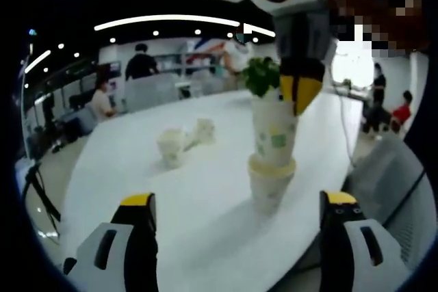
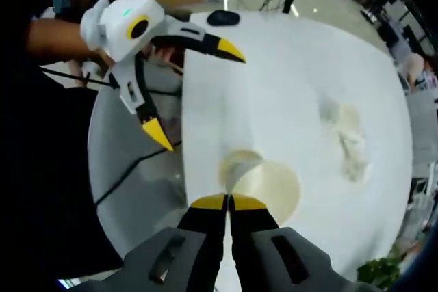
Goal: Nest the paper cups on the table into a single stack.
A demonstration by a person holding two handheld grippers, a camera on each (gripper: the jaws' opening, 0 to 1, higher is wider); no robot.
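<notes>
Nesting underway: right hand-held gripper (image 2: 229,203) pinches the top cup's (image 1: 275,131) rim over the stack (image 1: 272,176). Left hand-held gripper (image 1: 239,206) hangs spread. Next, release, then fetch loose cups (image 1: 183,143) at ten o'clock on the bench (image 1: 205,203).

We are holding our left gripper (image 1: 236,210) low with its jaws spread wide apart. Our right gripper (image 2: 228,202) is reaching in from above, its yellow-tipped jaws pressed together, while our hand (image 2: 164,54) is gripping the left gripper's white body.
</notes>
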